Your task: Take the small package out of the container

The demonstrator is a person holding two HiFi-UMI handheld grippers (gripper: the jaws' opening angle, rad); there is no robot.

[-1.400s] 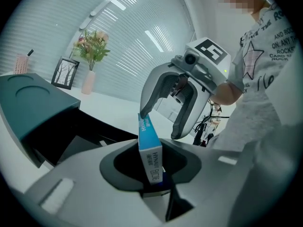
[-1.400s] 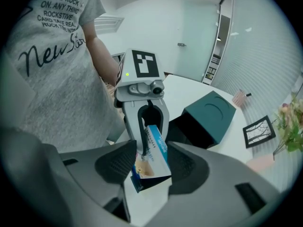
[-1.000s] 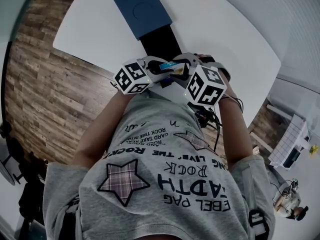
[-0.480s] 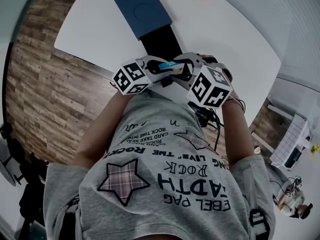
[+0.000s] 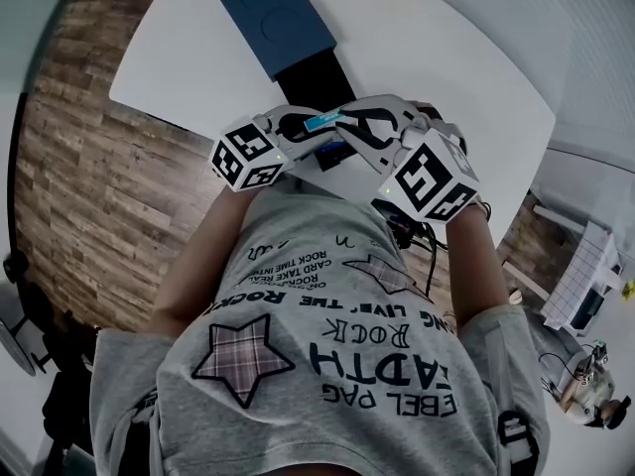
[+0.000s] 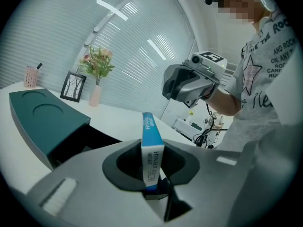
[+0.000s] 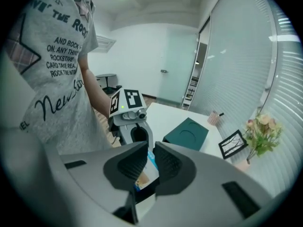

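My left gripper [image 6: 152, 167] is shut on the small blue-and-white package [image 6: 152, 143], which stands upright between its pads. In the head view the package [image 5: 323, 120] hangs just in front of the black drawer [image 5: 316, 79] of the dark blue container [image 5: 278, 18]. My right gripper [image 7: 151, 151] has just been closing. Its jaws now stand almost together with nothing between them, and the package [image 7: 147, 172] shows beyond and below them. In the head view, the left gripper [image 5: 298, 125] and right gripper [image 5: 355, 132] face each other over the table's near edge.
The white table [image 5: 446, 58] ends right at the person's body, with wooden floor to the left. At the table's far side stand a picture frame [image 6: 72, 86], a vase of flowers [image 6: 97, 74] and a pink pen holder [image 6: 31, 76].
The right gripper has risen and drawn back from the package, and its jaws have closed. The left gripper has lifted slightly with the package still in it.
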